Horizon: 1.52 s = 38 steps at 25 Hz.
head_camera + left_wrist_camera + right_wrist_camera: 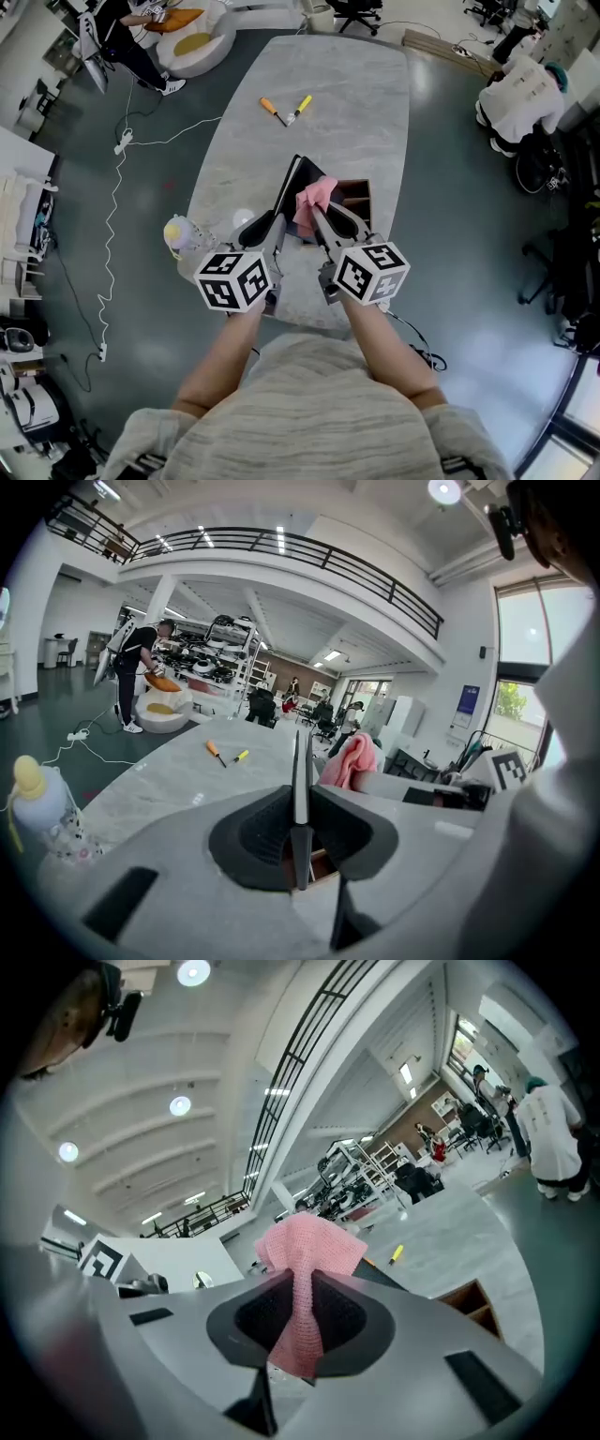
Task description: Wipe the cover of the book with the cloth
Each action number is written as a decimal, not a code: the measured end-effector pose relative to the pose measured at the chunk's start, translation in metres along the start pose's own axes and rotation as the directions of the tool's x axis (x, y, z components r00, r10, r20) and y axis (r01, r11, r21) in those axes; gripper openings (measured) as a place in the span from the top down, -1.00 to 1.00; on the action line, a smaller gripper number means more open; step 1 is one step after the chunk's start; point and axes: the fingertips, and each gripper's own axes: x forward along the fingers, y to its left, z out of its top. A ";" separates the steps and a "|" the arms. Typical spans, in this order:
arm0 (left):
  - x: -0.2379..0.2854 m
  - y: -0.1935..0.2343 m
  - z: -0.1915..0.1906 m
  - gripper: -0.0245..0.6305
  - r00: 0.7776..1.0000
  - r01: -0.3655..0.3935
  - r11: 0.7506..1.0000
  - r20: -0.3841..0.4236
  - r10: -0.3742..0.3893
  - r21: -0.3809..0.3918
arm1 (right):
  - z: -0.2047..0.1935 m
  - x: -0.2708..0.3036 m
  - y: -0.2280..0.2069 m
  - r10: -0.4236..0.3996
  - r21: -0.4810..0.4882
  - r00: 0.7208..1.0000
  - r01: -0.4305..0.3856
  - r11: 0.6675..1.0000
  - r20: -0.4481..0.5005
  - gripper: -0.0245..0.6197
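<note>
A thin black book (292, 184) stands on edge above the grey marble table (347, 103). My left gripper (277, 218) is shut on its near edge; in the left gripper view the book (299, 772) shows as a narrow strip clamped between the jaws of that gripper (299, 832). My right gripper (319, 214) is shut on a pink knitted cloth (315, 199), and the cloth lies against the book's right face. In the right gripper view the cloth (307, 1252) bunches out above the closed jaws of the gripper (302, 1314). The same cloth (348, 759) shows just right of the book.
A brown wooden box (354, 201) with compartments sits on the table right behind the book. An orange marker (271, 109) and a yellow marker (300, 106) lie farther back. A small bottle with a yellow cap (178, 234) stands at the table's left front corner. A person (523, 98) sits at the right.
</note>
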 end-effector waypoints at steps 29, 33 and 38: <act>-0.003 -0.003 -0.004 0.70 1.000 0.011 1.000 0.000 -0.011 -0.026 | -0.115 -0.001 -0.086 -0.215 0.042 0.942 0.233 0.972 -0.260 0.77; -0.001 -0.003 -0.003 0.70 1.000 0.013 1.000 -0.005 -0.013 -0.013 | -0.126 -0.002 -0.100 -0.232 0.055 0.923 0.261 0.964 -0.308 0.77; -0.001 0.000 -0.001 0.70 1.000 0.027 1.000 0.012 -0.026 -0.012 | -0.123 -0.008 -0.101 -0.209 0.092 0.927 0.248 0.964 -0.310 0.77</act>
